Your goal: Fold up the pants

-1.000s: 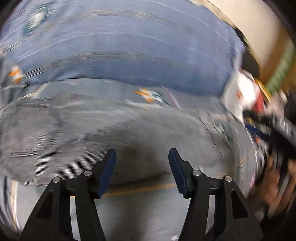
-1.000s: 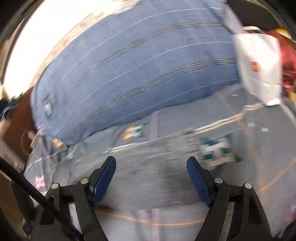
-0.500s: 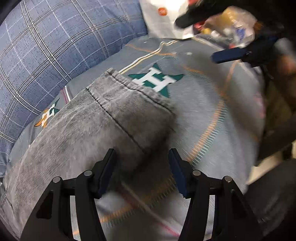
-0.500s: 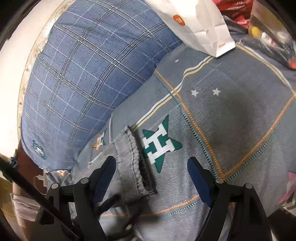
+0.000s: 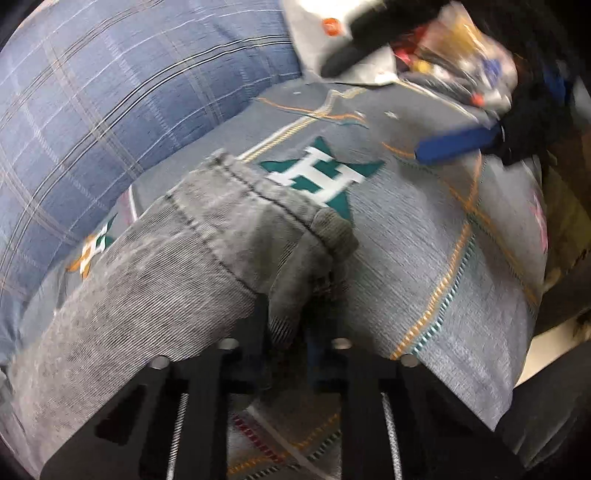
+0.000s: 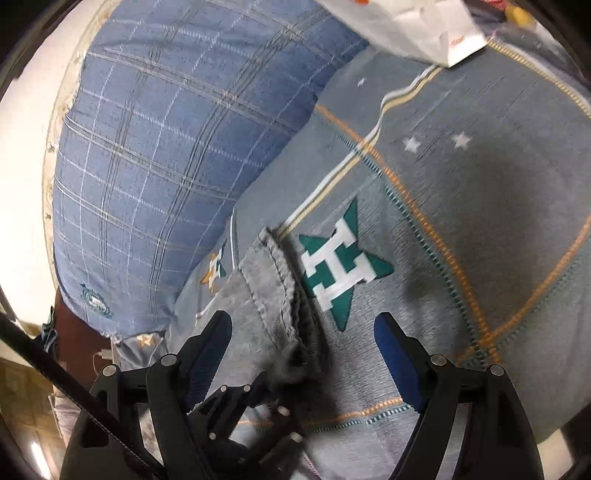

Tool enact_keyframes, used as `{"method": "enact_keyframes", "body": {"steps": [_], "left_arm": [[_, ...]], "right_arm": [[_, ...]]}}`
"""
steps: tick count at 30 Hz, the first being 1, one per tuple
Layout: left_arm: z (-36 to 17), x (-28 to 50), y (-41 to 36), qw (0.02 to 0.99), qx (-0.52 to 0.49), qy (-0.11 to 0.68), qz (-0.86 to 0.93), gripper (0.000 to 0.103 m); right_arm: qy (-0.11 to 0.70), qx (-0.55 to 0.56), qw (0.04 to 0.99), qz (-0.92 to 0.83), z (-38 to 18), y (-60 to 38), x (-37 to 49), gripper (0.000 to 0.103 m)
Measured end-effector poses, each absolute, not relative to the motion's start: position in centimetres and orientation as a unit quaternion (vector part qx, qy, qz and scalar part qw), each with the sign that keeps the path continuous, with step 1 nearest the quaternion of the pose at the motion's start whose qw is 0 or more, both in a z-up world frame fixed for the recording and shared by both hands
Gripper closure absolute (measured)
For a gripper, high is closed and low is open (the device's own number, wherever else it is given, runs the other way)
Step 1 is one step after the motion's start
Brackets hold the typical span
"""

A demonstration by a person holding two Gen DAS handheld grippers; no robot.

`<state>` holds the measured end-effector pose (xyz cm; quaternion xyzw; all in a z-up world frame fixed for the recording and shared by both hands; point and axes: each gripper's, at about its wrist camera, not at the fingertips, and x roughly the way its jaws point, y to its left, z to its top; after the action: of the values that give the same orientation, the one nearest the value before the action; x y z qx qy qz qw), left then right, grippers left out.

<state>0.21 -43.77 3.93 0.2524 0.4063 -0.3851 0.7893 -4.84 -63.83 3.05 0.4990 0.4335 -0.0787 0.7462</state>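
Note:
Grey washed-denim pants (image 5: 155,280) lie on a grey bedsheet, the leg hem near a green star with a white H (image 5: 317,175). My left gripper (image 5: 295,325) is shut on the near corner of the pants' hem, and the cloth bunches up between its fingers. My right gripper (image 6: 303,347) is open and empty, hovering above the same hem (image 6: 280,291). The left gripper (image 6: 266,387) shows below it in the right wrist view, holding the cloth. One blue pad of the right gripper (image 5: 458,144) shows in the left wrist view.
A blue plaid pillow (image 5: 122,103) lies behind the pants, also in the right wrist view (image 6: 177,147). A white paper bag (image 6: 417,29) and a pile of packets (image 5: 458,55) sit at the far right. The bed edge (image 5: 517,373) drops off at the right.
My left gripper has closed on the corner of the pants' hem, which now bunches up. My right gripper has moved a little closer over the hem and stays open.

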Motion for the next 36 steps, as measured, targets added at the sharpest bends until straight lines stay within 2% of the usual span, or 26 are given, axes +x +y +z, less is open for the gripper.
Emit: {"method": "enact_keyframes", "body": {"steps": [6, 11, 30, 33, 36], "left_arm": [[6.5, 2.1, -40.4, 0.797, 0.107, 0.449, -0.389, 0.092], [6.7, 2.2, -39.4, 0.788, 0.053, 0.476, -0.388, 0.093], [6.8, 1.4, -39.5, 0.795, 0.073, 0.482, -0.360, 0.092], [6.6, 0.9, -39.9, 0.795, 0.091, 0.477, -0.364, 0.090], [6.3, 0.0, -40.5, 0.795, 0.127, 0.464, -0.370, 0.079]], "right_arm": [[0.473, 0.513, 0.714, -0.053, 0.4, -62.8, -3.0, 0.022], [0.488, 0.528, 0.695, -0.016, -1.3, -60.9, -1.5, 0.022], [0.490, 0.542, 0.683, -0.006, -1.9, -60.1, -1.0, 0.022], [0.484, 0.543, 0.686, -0.018, -1.6, -60.6, -1.4, 0.021], [0.478, 0.546, 0.688, -0.029, -1.3, -61.2, -2.0, 0.021]]}}
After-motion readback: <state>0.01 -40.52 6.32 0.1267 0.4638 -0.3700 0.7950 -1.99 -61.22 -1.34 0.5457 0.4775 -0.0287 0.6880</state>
